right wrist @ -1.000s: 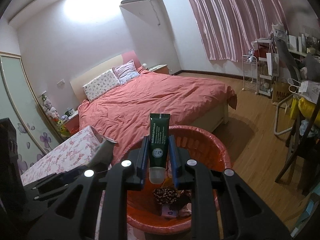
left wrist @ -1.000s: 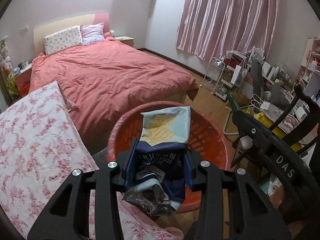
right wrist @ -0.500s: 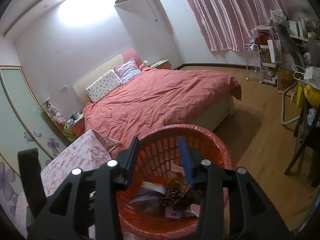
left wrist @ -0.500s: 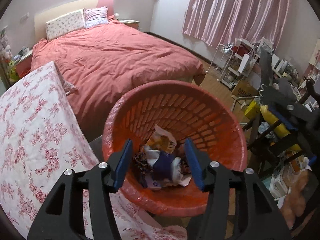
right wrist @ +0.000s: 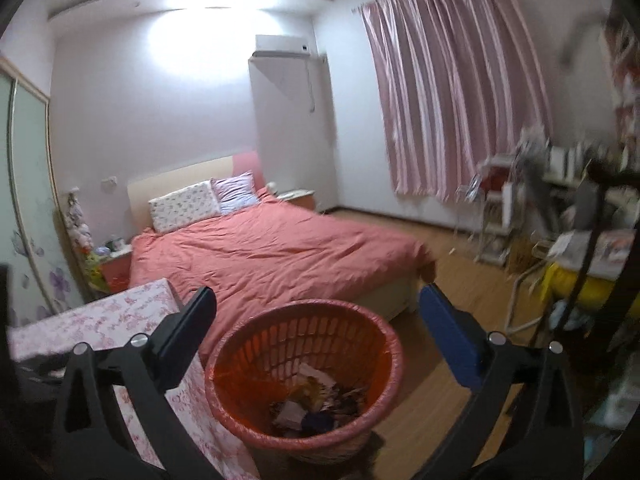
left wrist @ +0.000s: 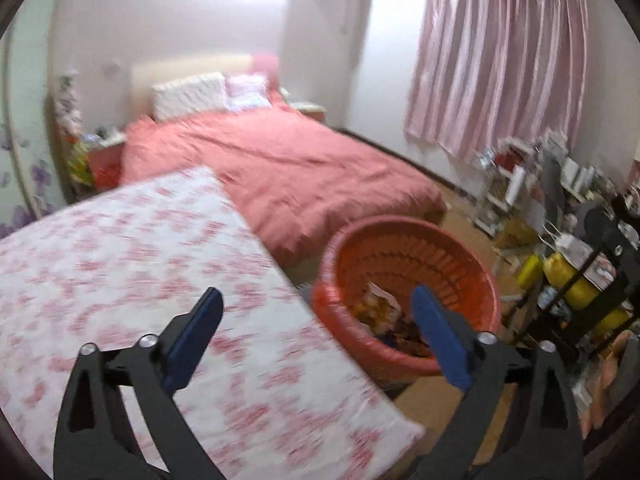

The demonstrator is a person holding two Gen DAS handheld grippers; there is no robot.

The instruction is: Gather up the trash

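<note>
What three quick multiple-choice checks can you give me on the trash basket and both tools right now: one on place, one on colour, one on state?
1. Where does the basket stand?
A. On the bed
B. On the floor beside the floral-covered table
C. On the shelf rack

2. What colour is the basket?
A. Orange-red
B. Blue
C. White

3. How do the two tools stand?
A. Both shut on trash
B. Left open, right shut on a tube
C. Both open, nothing between the pads

Key: 1 B, it stands on the wood floor against the floral-covered table, short of the bed. 2 A, its slatted wall and rim are orange-red. 3 C, the left tool and right tool have just been opening, and the trash lies in the basket.
</note>
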